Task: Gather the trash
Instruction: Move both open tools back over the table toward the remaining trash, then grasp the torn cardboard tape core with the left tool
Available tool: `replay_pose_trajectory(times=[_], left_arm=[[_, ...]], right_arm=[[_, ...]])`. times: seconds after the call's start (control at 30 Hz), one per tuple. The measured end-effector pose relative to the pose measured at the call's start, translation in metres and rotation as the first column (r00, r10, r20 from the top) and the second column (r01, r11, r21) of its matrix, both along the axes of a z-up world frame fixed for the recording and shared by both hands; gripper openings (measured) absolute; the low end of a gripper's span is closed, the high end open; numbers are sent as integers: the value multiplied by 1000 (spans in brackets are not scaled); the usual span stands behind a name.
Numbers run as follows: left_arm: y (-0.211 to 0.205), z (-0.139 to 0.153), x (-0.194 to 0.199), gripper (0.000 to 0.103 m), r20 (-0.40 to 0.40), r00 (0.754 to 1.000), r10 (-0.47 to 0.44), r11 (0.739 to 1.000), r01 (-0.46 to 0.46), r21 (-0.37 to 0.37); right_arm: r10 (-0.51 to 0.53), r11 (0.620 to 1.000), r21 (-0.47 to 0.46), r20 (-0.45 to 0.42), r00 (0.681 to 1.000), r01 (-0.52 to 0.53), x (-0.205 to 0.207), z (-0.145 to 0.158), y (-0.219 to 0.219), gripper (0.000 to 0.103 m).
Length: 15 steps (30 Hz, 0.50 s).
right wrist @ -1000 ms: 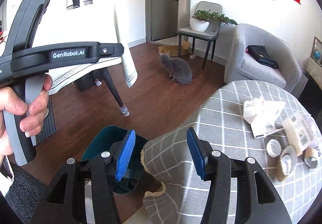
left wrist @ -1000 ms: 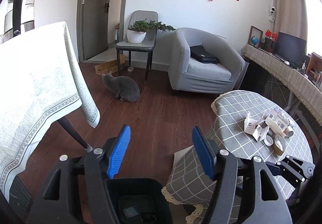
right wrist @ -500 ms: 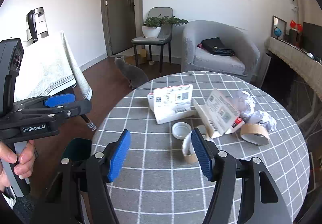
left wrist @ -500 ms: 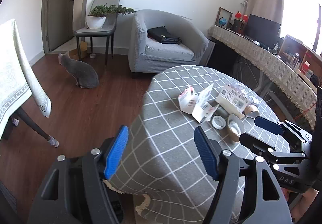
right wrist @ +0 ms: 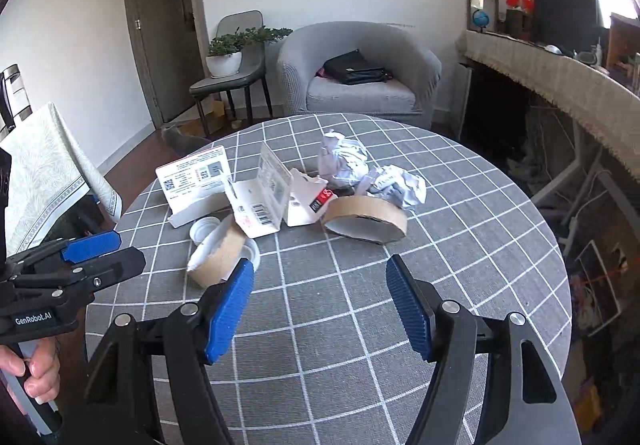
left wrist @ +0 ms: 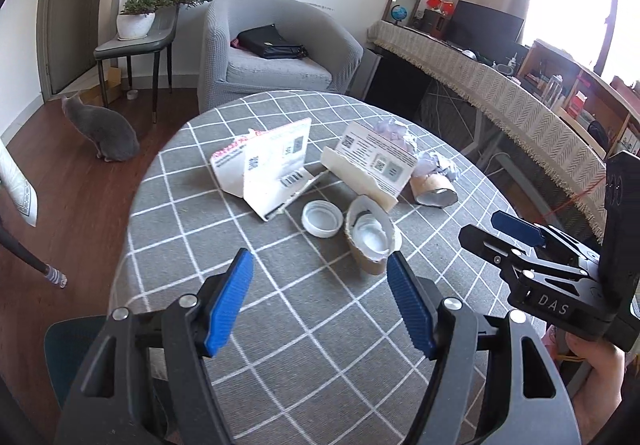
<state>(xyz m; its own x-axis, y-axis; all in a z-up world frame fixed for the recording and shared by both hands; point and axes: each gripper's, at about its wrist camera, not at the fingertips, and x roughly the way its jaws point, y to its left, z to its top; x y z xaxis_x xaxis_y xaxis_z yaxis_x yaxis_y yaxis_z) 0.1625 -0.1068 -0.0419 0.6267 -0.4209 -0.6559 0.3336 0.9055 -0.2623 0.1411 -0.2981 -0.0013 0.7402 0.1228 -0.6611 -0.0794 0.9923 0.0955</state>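
Cardboard rings [right wrist: 365, 216], crumpled paper [right wrist: 372, 173] on checked tablecloth [right wrist: 360, 325]

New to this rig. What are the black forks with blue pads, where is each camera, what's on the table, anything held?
No robot here: a person holds a two-finger gripper in each hand, and each carries a fisheye camera looking forward along its fingers. One picture is from the left gripper, the other from the right gripper; each view also catches the other gripper at its edge. Both are open and hold nothing. On the round table with a grey checked cloth lies trash: torn white cartons, crumpled paper, a flat cardboard tape core, a second cardboard tape core and a white lid.
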Motion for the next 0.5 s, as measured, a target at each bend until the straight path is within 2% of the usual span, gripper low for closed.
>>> replay_pose_trajectory(times=[0.2, 0.5], left_arm=[[-24, -6, 10, 72, -13, 1000, -16, 1000, 16, 1], [-46, -20, 30, 62, -57, 998, -17, 1000, 17, -2]], right_arm=[[-22, 999, 36, -21, 1000, 22, 3, -8, -25, 70], [3, 998, 70, -58, 998, 1, 13, -17, -42, 70]])
